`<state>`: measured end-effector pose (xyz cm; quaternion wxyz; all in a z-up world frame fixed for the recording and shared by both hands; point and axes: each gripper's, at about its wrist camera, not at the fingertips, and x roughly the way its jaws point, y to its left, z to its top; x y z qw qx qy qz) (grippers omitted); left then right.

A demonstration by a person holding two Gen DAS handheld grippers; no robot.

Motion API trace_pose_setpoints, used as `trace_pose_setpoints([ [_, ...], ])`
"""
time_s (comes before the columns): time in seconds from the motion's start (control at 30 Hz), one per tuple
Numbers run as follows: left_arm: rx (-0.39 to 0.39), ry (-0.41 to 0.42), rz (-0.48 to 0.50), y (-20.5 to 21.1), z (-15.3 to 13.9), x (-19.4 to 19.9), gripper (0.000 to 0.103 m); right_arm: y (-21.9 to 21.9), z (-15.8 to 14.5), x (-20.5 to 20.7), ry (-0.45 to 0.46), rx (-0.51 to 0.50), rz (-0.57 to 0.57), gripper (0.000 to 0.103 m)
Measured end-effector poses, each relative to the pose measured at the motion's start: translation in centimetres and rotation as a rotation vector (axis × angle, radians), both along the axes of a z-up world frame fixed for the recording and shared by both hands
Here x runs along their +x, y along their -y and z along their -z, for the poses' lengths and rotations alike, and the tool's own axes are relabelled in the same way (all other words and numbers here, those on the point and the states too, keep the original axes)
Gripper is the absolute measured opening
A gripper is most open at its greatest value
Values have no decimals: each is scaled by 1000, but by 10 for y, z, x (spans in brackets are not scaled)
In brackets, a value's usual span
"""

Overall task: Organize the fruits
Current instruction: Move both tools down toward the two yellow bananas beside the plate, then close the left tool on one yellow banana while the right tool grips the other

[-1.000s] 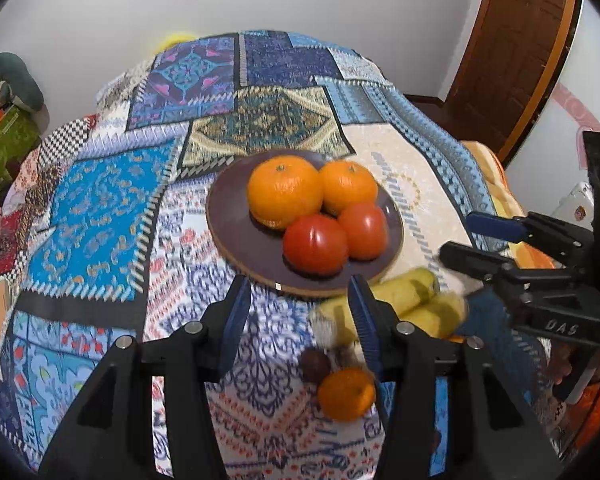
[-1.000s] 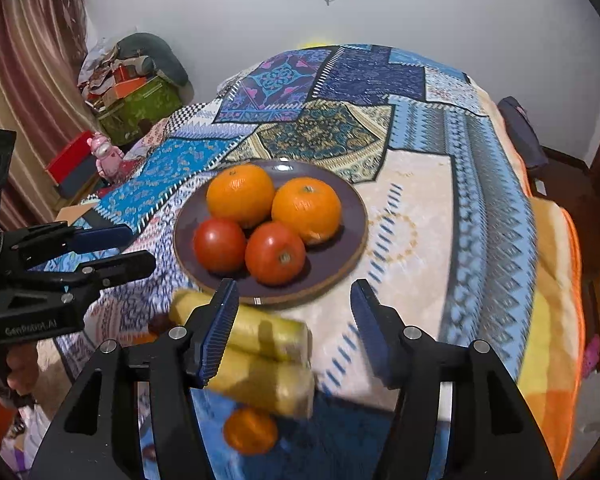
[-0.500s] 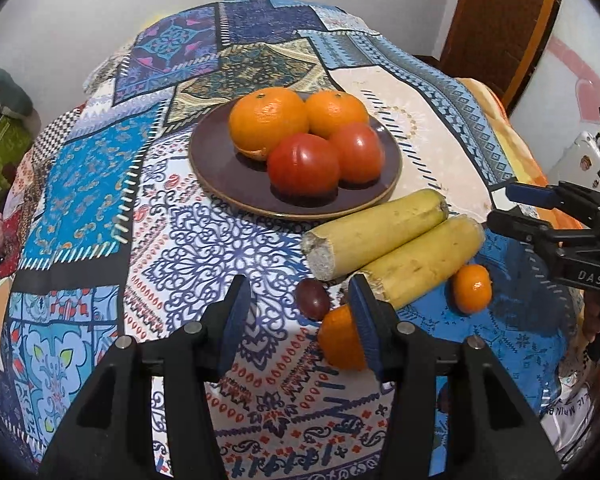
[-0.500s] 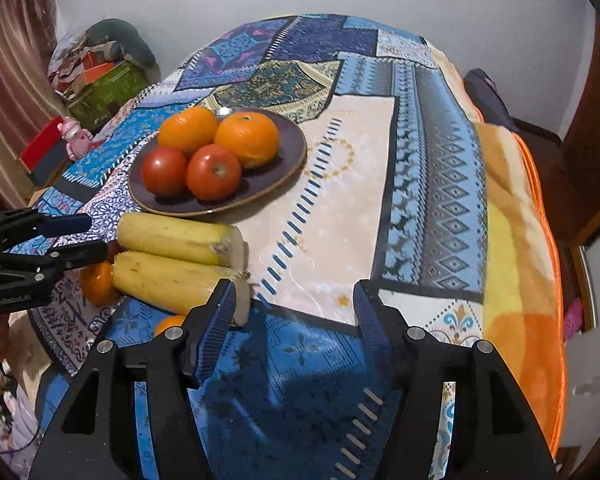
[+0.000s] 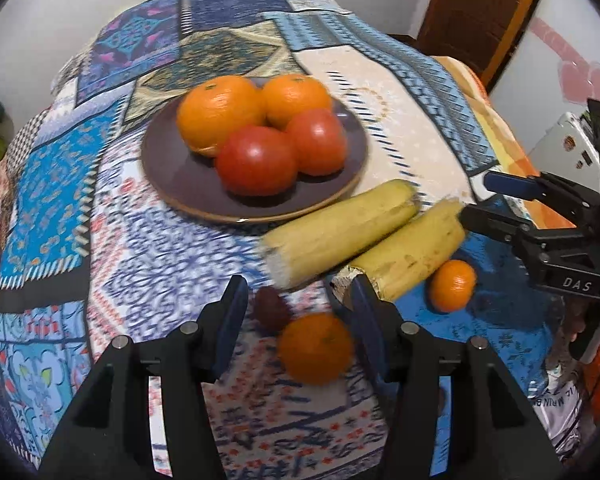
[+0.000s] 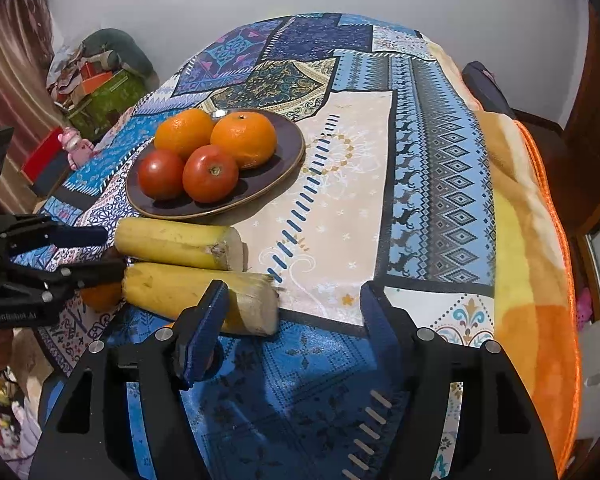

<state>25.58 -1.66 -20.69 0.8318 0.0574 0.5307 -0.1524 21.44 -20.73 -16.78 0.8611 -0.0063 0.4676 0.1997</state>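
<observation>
A dark plate (image 5: 180,184) on the patterned cloth (image 6: 340,208) holds two oranges (image 5: 220,112) and two tomatoes (image 5: 256,160). Just beside its rim lie two bananas (image 5: 340,228), side by side. Near them sit a small orange (image 5: 316,348), another (image 5: 452,286) and a dark fruit (image 5: 270,308). The left hand-held gripper (image 5: 296,320) hangs partly open over the small orange, not pressing it. The right hand-held gripper (image 6: 294,320) is opening, empty.

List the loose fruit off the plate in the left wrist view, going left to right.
Dark red fruit → orange between the left gripper's fingers → small orange beside the bananas. The two bananas overlap this span, so they are left out.
</observation>
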Motion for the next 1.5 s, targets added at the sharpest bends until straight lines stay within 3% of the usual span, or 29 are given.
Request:
trace_pose_setpoints([
  [0.13, 34, 24, 34, 27, 2, 1, 56, 6, 0, -3, -4, -5, 5, 65],
  [0.57, -14, 6, 77, 53, 9, 3, 56, 35, 4, -19, -77, 77, 56, 65],
  [1.03, -50, -1, 110, 61, 9, -5, 54, 12, 1, -4, -53, 95, 46, 68],
  [1.27, -80, 58, 53, 38, -14, 2, 54, 3, 3, 4, -39, 96, 81, 80],
  [1.5, -88, 56, 52, 41, -15, 24, 52, 1, 11, 11, -56, 87, 111, 83],
])
